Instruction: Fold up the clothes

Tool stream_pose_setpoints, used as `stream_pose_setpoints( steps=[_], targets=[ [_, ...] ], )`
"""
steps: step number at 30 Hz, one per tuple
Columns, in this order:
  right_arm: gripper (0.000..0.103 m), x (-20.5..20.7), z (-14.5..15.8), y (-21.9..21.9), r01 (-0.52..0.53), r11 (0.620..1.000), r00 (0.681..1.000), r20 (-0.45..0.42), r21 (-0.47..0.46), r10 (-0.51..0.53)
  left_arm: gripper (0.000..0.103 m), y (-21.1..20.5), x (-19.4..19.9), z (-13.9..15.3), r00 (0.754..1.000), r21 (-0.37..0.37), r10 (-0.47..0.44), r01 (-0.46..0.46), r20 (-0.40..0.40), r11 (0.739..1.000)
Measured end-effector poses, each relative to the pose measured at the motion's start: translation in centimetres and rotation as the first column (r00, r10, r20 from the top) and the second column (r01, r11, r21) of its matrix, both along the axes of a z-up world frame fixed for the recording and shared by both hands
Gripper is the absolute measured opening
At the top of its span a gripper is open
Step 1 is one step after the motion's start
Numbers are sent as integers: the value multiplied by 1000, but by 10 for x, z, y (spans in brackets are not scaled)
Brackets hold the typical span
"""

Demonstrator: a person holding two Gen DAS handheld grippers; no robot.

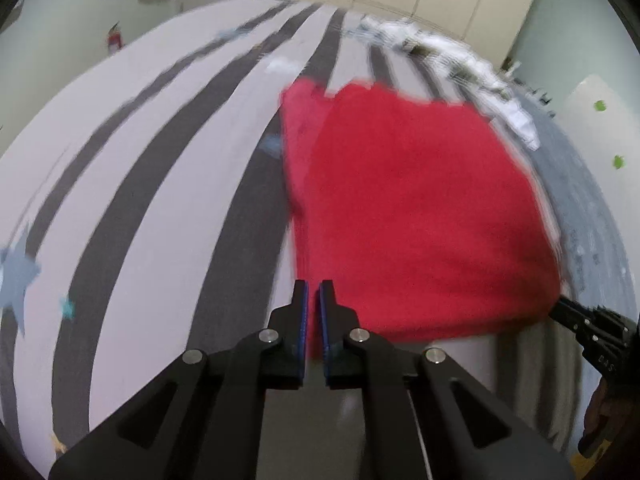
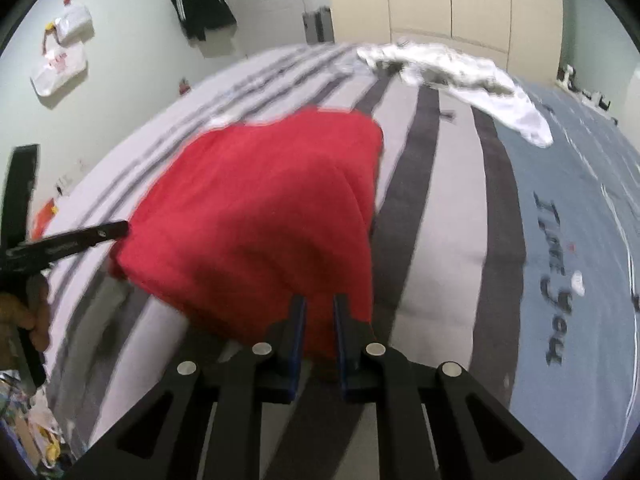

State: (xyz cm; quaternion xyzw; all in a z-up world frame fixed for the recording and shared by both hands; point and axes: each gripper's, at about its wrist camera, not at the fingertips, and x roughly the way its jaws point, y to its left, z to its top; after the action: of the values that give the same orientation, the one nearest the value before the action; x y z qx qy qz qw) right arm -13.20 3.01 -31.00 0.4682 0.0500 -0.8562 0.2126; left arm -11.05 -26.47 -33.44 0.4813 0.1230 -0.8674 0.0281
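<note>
Red garment (image 1: 420, 208): lies folded on the striped bed (image 1: 160, 184).
Left claw (image 1: 314, 286): clenched on its near edge.
Right claw (image 2: 320, 300): clenched on the same edge.
White clothes (image 2: 460, 76): far side.

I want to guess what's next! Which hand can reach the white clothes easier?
Probably right: the right gripper grips the red garment on the side nearer the white clothes; the left gripper is opposite.

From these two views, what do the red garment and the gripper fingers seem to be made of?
The red garment looks like a soft, matte knit or fleece cloth: it drapes in rounded folds without shine, though blur hides the weave. The left gripper and right gripper look like matte black rigid plastic, perhaps printed, with blue pads that are probably rubbery inside and shiny metal pivot pins.
</note>
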Motion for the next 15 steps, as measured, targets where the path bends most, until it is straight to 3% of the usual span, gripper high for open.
stream_pose_setpoints(
  steps=[2, 4, 6, 10, 15],
  targets=[
    [11, 1, -4, 3, 9, 1000, 1000, 26, 2, -9, 15, -3, 0, -1, 1000, -4, 9, -9, 2, 1000],
    [10, 1, -8, 6, 18, 1000, 999, 49, 3, -18, 15, -6, -4, 6, 1000, -3, 15, -15, -2, 1000],
    [12, 2, -11, 9, 27, 1000, 997, 73, 3, -27, 15, -8, -8, 28, 998, -4, 27, -27, -64, 1000],
    [12, -17, 24, -4, -2, 999, 1000, -10, -33, 2, 15, -8, -33, 53, 989, 15, 28, -27, -144, 1000],
    [12, -63, 56, -30, -42, 997, 995, -93, -61, 36, 15, 2, -101, 58, 980, -12, -33, 31, -195, 999]
  ],
)
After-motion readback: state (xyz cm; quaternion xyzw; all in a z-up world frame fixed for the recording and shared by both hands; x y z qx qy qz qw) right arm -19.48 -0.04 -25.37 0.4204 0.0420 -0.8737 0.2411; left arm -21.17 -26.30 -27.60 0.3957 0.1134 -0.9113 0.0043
